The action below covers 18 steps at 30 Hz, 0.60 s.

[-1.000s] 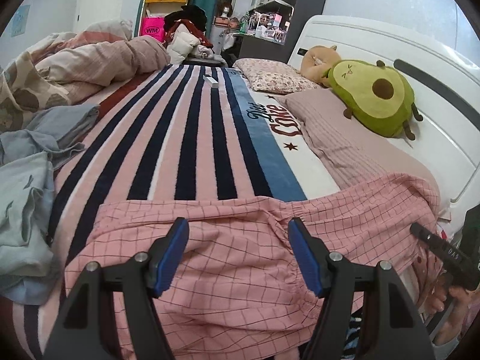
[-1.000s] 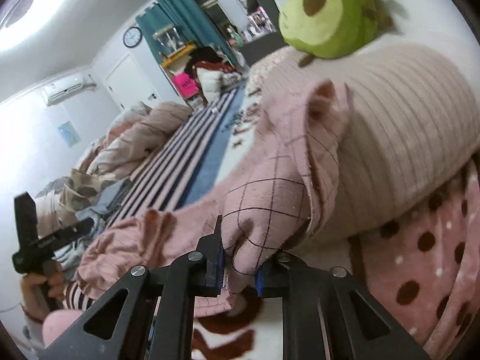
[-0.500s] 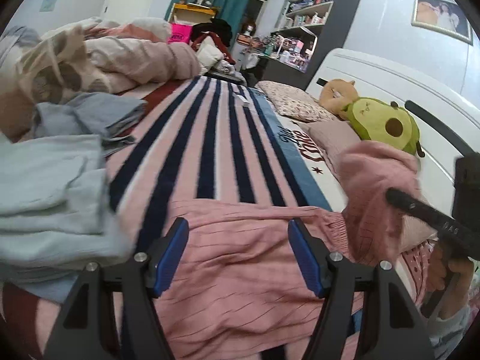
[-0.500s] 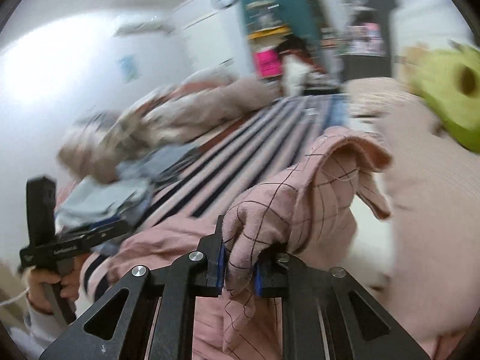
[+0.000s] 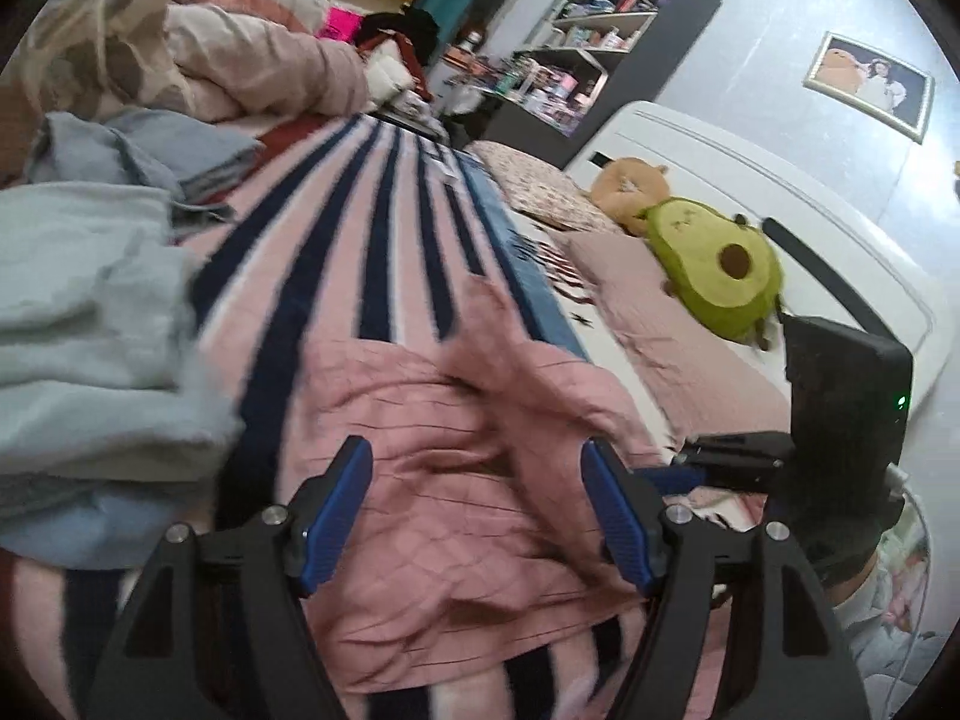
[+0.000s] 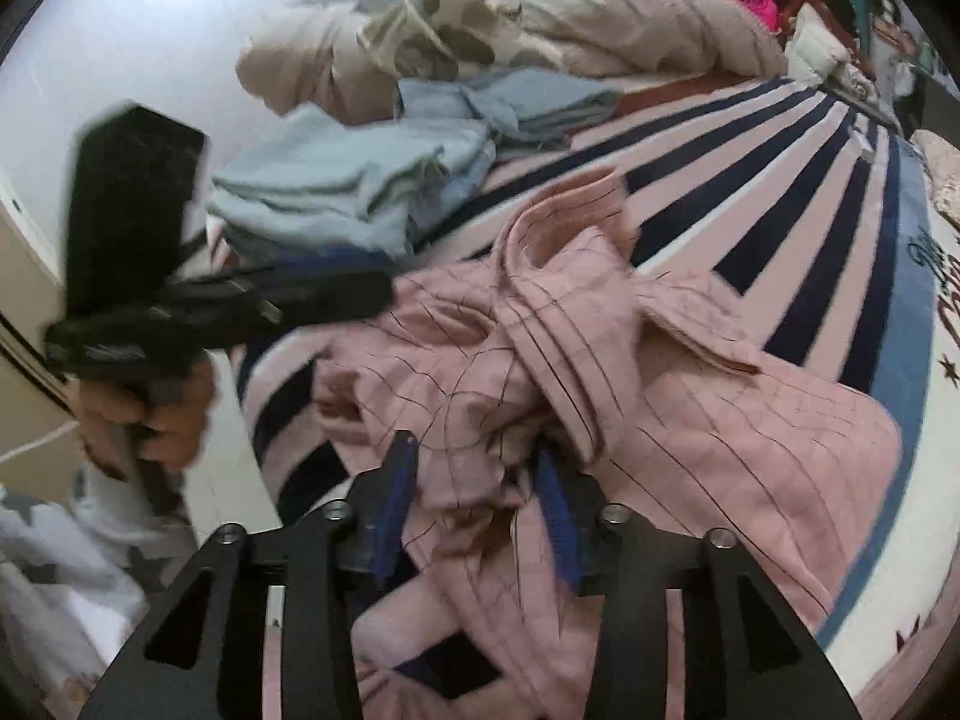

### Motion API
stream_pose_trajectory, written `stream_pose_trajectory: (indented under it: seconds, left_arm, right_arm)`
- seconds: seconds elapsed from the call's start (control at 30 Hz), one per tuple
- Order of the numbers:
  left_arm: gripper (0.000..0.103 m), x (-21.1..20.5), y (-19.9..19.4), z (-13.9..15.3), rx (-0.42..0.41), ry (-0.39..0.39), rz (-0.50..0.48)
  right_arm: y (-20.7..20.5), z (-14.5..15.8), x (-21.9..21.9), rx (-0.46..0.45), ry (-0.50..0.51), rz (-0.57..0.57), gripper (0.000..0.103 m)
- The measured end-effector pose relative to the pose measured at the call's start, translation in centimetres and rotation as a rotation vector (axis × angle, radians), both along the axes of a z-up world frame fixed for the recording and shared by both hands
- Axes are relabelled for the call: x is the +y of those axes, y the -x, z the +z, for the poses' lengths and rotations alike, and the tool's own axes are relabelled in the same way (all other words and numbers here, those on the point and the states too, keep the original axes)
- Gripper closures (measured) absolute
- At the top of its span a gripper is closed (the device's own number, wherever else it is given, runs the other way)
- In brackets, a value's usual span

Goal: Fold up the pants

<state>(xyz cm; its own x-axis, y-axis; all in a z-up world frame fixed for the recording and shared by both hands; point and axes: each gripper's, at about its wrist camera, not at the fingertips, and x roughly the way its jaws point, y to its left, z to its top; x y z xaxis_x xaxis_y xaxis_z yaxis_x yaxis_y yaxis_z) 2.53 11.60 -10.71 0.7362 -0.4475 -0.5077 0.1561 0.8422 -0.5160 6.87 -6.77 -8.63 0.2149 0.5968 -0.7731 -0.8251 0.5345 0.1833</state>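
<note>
Pink pants (image 6: 690,420) between right gripper (image 6: 480,516) opening fingers (image 6: 396,498); left gripper (image 5: 477,510) wide, empty.

we see a striped blanket (image 5: 384,228) over the bed, folded pale blue clothes (image 6: 354,180) on its left, crumpled duvet (image 6: 600,42) behind, avocado plush (image 5: 717,264) by the headboard (image 5: 780,180), shelves (image 5: 600,42) behind.

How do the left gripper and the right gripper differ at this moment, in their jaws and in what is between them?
The left gripper has its jaws wide apart above the pink checked pants, gripping nothing; the right gripper has narrower jaws that are opening, with a bunch of the pants' cloth between them. Both have blue pads and hang over the same pants on the striped blanket.
</note>
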Motion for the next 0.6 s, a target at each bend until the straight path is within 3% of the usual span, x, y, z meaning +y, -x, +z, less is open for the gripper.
stream_pose_trajectory:
  seconds: [0.1,0.2,0.27,0.37,0.47,0.6]
  left_arm:
    - [0.033,-1.0,-0.3,0.4,-0.012,0.024,-0.039]
    - [0.027,-2.9,-0.4,1.0,-0.023,-0.017,-0.071]
    - [0.021,-4.9,-0.8,1.0,-0.009,-0.095,-0.099]
    - [0.021,-7.6,-1.6,0.4,0.027,-0.209,-0.103]
    - [0.021,-9.6,-2.7,-0.5,0.065,-0.255,-0.106]
    - [0.023,-11.1,-3.6,-1.6,0.099,-0.420,0.001]
  right_arm:
    - [0.3,1.4,-2.2,-0.044,-0.026,-0.062,0.057]
    - [0.5,1.8,-4.8,-0.077,-0.039,-0.154,0.056]
    - [0.5,1.6,-6.3,-0.070,-0.058,-0.191,0.056]
    - [0.5,0.8,-7.9,-0.056,-0.085,-0.224,0.056]
    - [0.4,0.2,-9.7,-0.038,-0.115,-0.248,0.056]
    - [0.4,-0.1,-11.2,-0.033,-0.144,-0.268,0.056]
